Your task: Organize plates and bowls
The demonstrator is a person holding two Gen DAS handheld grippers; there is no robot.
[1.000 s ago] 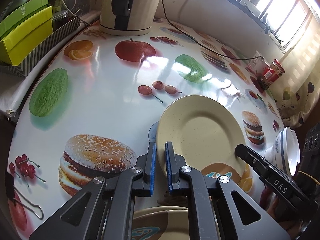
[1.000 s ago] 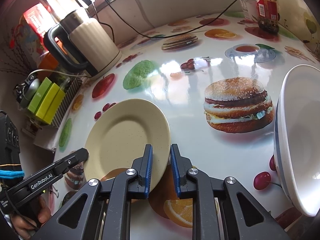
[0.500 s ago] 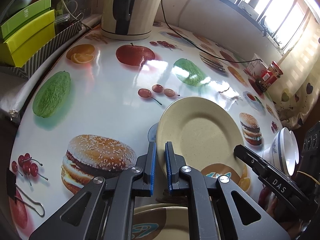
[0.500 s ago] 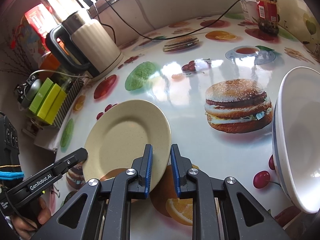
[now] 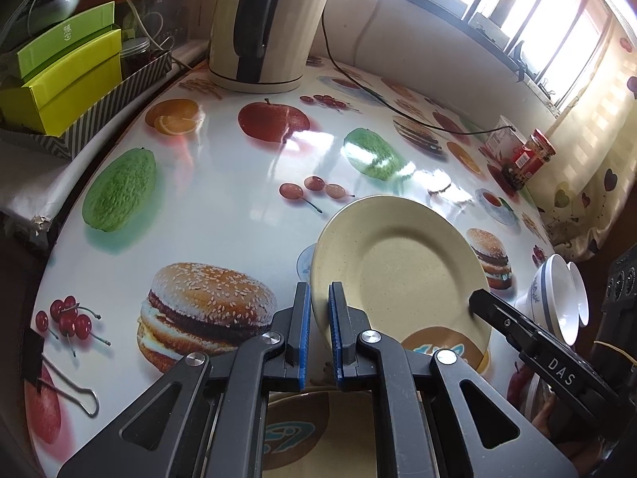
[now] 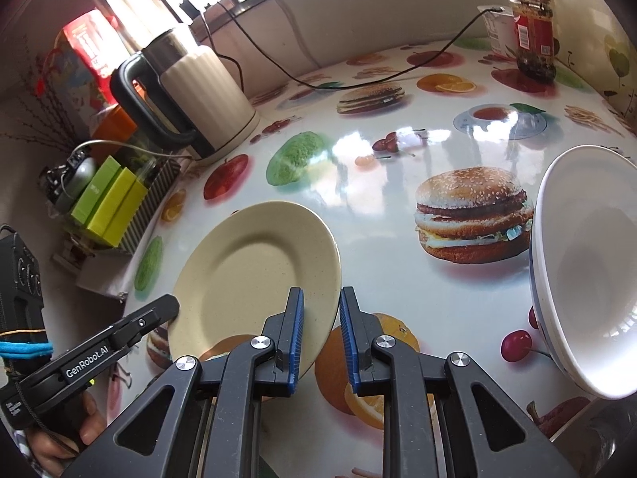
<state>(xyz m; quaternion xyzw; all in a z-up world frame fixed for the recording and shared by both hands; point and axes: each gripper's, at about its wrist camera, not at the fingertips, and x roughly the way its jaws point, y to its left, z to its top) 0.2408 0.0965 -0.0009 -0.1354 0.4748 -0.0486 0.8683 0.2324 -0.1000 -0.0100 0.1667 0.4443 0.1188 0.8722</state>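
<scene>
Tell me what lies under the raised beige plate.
Under the beige plate, tilted between both grippers' fingers, shows the fruit-print tablecloth and a plate with a brown-and-blue centre. How far that plate extends beneath is covered.
</scene>
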